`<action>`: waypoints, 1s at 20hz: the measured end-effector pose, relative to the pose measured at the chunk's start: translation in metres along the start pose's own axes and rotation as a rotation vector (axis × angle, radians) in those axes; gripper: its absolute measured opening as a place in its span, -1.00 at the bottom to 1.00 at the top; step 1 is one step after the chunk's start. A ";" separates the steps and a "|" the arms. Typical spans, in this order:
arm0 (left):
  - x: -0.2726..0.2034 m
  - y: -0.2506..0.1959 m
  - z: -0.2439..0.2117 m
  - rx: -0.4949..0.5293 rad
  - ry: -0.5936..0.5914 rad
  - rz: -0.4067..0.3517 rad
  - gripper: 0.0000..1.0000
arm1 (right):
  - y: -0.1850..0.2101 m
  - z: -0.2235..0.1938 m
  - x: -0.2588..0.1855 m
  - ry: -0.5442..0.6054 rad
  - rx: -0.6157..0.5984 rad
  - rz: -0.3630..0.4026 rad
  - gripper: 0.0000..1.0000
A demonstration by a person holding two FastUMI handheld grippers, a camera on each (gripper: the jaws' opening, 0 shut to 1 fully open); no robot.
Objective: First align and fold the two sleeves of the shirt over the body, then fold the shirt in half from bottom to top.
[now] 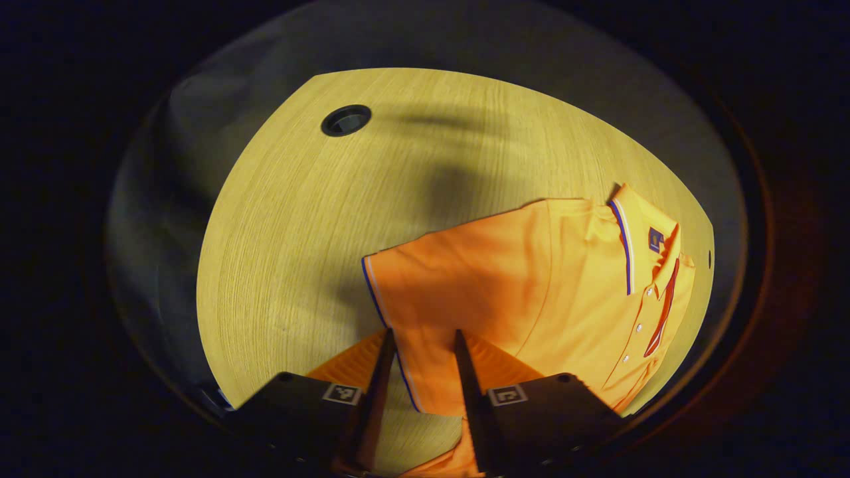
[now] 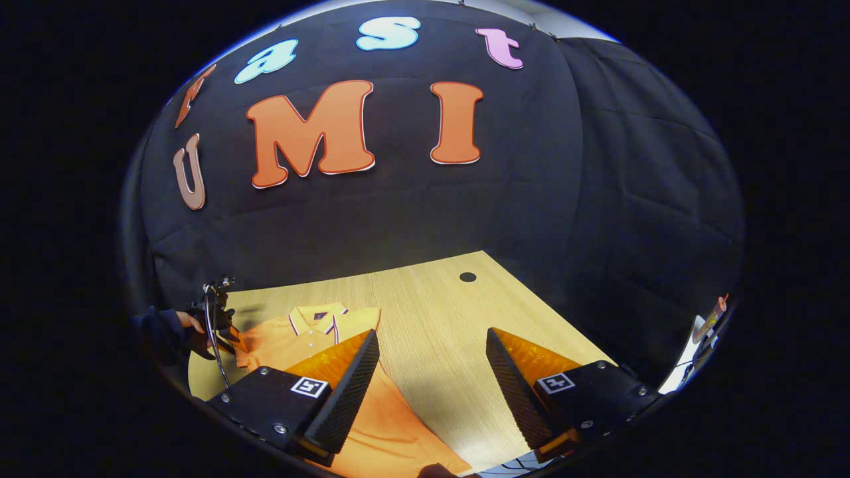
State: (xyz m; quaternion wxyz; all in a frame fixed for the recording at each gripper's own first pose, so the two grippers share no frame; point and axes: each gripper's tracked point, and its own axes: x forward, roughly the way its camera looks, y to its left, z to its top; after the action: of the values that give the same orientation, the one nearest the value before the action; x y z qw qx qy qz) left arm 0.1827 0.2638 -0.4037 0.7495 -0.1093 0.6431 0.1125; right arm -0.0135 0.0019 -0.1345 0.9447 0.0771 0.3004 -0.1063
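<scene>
An orange polo shirt (image 1: 531, 279) lies front up on the wooden table (image 1: 299, 219), its collar (image 1: 647, 242) at the right of the left gripper view. One short sleeve (image 1: 425, 285) spreads toward me, its striped hem running between the fingers of my left gripper (image 1: 424, 338). The fingers stand a little apart, with cloth and table showing through the gap. In the right gripper view, the shirt (image 2: 392, 425) lies at the lower left and my right gripper (image 2: 431, 338) hangs open above the table beside the shirt's body, holding nothing. A hand holds the left gripper (image 2: 216, 318) at the far sleeve.
A round cable hole (image 1: 346, 120) sits in the table beyond the sleeve, also seen as the hole (image 2: 467, 277) near the far edge. The black cloth wall (image 2: 531, 212) stands close behind the table. Bare wood (image 2: 438, 312) lies right of the shirt.
</scene>
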 end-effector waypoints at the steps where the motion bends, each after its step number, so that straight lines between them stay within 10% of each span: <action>1: -0.001 -0.003 0.000 0.005 0.006 -0.007 -0.23 | -0.002 -0.002 0.001 0.003 -0.001 -0.004 0.97; 2: -0.002 -0.003 -0.002 0.014 0.010 -0.014 -0.78 | -0.003 -0.003 0.001 0.005 0.001 -0.001 0.97; 17: -0.088 -0.148 0.031 0.348 -0.232 -0.198 -0.77 | -0.015 -0.008 0.017 0.027 0.008 0.015 0.97; 20: -0.096 -0.202 0.010 0.368 -0.202 -0.366 -0.31 | -0.019 -0.015 0.019 0.044 -0.002 0.024 0.97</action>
State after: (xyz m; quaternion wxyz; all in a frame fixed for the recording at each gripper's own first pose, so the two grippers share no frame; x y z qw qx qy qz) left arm 0.2400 0.0723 -0.3033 0.8249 -0.0739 0.5444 -0.1333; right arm -0.0110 -0.0161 -0.1595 0.9392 0.0820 0.3203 -0.0930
